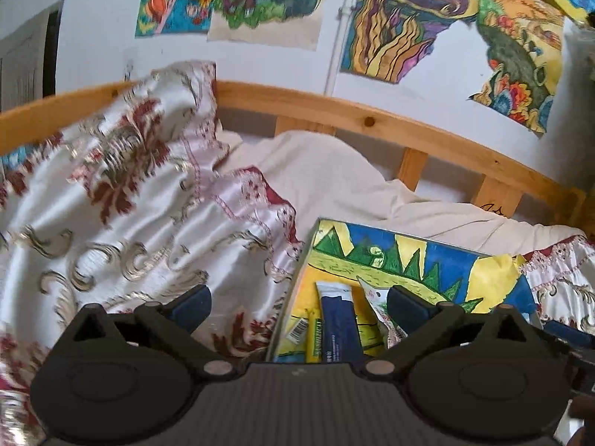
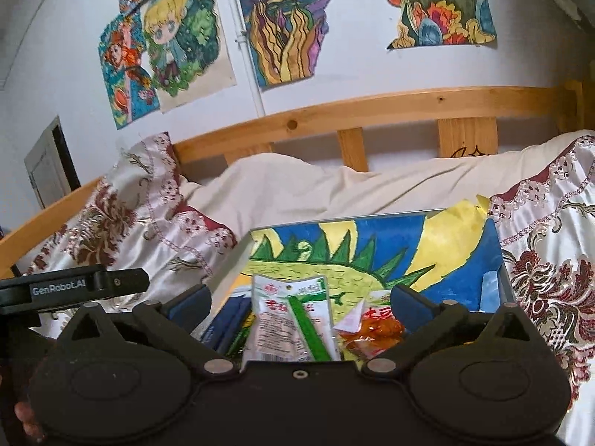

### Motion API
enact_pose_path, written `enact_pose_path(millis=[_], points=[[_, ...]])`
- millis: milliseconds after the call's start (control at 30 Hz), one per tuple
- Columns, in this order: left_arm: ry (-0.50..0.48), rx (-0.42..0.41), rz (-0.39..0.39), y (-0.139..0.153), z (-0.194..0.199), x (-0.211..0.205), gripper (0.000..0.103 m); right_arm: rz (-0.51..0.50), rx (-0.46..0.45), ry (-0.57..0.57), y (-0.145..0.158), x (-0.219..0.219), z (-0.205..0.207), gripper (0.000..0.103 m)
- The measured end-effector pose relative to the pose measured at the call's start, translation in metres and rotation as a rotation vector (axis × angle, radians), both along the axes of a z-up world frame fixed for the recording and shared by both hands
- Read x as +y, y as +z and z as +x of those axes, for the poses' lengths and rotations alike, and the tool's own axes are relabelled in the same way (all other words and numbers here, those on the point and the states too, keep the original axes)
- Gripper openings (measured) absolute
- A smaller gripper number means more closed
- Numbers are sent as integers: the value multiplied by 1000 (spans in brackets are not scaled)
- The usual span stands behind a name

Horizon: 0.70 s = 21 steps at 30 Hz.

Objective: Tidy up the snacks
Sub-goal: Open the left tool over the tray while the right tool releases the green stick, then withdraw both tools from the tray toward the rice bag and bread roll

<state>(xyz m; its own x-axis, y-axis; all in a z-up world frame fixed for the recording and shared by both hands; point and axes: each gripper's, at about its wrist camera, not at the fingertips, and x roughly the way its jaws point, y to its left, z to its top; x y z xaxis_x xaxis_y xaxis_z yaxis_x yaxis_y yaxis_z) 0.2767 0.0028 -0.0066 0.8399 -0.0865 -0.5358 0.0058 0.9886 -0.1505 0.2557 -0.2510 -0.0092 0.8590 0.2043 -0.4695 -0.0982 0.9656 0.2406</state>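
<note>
Left hand-held gripper (image 1: 299,306) released, gaping and empty, above bedspread (image 1: 122,230) and box (image 1: 297,282); navy stick pack (image 1: 338,319) just ahead between its fingers. Right hand-held gripper (image 2: 299,306) likewise spread wide, nothing gripped, white-and-green snack pouch (image 2: 290,319) straight ahead in box. Probably light, crinkly, slippery (pinch flat across middle, gently).

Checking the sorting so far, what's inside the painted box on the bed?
Inside the box: a white-and-green packet, an orange snack pouch, a dark blue packet and a yellow-green one. Anything beneath them is hidden.
</note>
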Motion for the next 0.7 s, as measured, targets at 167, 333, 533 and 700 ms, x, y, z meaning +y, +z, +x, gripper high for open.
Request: enact_pose_path(millis=[167,333,533,700], points=[[18,-21,57,5,-32,11,102,-4,-2,-4,4,4,-19,102],[57,-10,64,10,-59,22,102,8,7,0,5,5,-41,102],[67,32,104,10,-81,22,103,0,-10,23,10,10,-69,102],[92,99,99,5,-96,26,102,-3,-9,41,12,14,-85,102]])
